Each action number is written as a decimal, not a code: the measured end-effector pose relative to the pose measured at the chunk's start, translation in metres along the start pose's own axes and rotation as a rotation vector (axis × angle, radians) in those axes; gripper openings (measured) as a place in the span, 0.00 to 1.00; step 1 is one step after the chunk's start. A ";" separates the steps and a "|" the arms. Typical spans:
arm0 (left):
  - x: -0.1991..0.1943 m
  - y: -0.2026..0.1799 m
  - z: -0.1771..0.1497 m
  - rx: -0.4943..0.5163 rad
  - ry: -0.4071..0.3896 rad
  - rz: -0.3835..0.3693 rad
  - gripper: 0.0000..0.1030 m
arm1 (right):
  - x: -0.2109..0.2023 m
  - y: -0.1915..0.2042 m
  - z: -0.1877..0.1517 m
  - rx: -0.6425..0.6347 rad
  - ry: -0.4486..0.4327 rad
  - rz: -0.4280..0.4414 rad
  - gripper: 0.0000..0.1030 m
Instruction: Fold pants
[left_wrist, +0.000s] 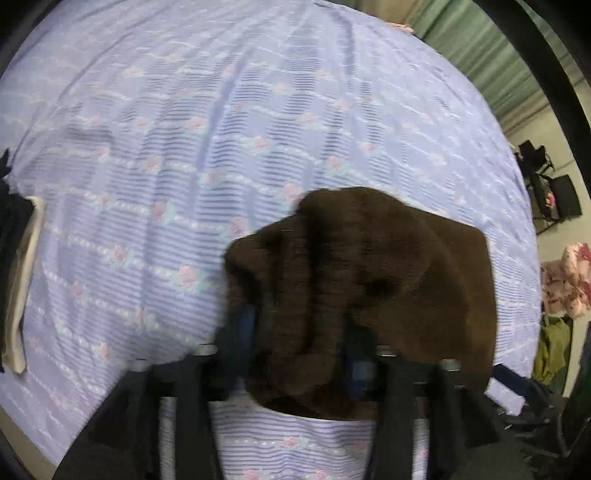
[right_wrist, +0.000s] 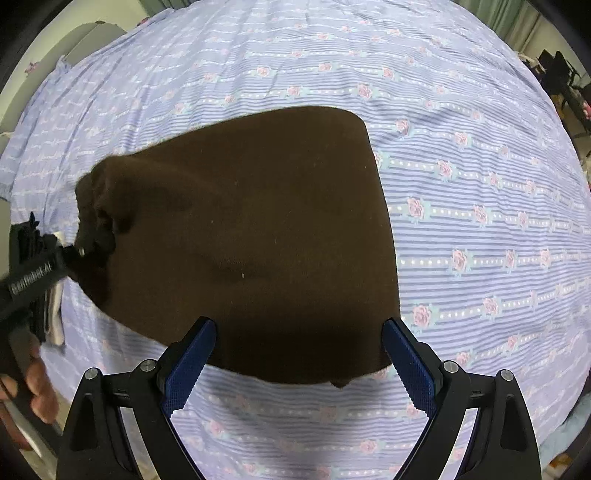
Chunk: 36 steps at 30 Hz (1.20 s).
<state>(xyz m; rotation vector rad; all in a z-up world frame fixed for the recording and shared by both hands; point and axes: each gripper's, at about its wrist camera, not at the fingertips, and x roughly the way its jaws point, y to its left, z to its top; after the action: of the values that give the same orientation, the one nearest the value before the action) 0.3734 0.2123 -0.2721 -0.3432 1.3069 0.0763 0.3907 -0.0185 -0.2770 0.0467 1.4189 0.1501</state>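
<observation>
A: Item one, nearest: right gripper (right_wrist: 299, 365), at six o'clock in its own view, jaws spread wide, nothing between them, hanging over the near hem of the pants (right_wrist: 251, 236).

B: Item two?

A: The pants themselves, dark brown, folded to a compact slab on the bed sheet (right_wrist: 480, 184) (lilac, rose print), filling the middle of the right view.

B: And the other tool?

A: Left gripper (left_wrist: 299, 343), entering at nine o'clock in the right view, clamped on a bunched corner of the pants. That corner is lifted and puckered.

B: Beyond that?

A: Only sheet, out to twelve o'clock; a pale object (left_wrist: 22, 288) at nine o'clock in the left view, unidentified.

B: Risk?

A: Likely the bunched grip: pulling across could drag lower layers and skew the fold, since the far edge is unheld.
</observation>
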 end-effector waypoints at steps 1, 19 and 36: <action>0.002 0.004 0.001 -0.003 -0.005 0.013 0.69 | -0.002 0.000 0.000 0.000 -0.004 -0.001 0.90; 0.010 0.037 -0.009 -0.010 0.043 0.097 0.73 | -0.003 0.005 0.006 -0.062 -0.014 -0.015 0.90; 0.017 0.016 0.005 -0.063 0.035 0.074 0.84 | -0.012 -0.038 0.016 0.076 -0.087 0.022 0.90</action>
<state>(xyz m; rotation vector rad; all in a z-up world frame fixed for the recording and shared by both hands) 0.3791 0.2269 -0.2907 -0.3511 1.3543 0.1746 0.4076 -0.0571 -0.2675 0.1302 1.3367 0.1115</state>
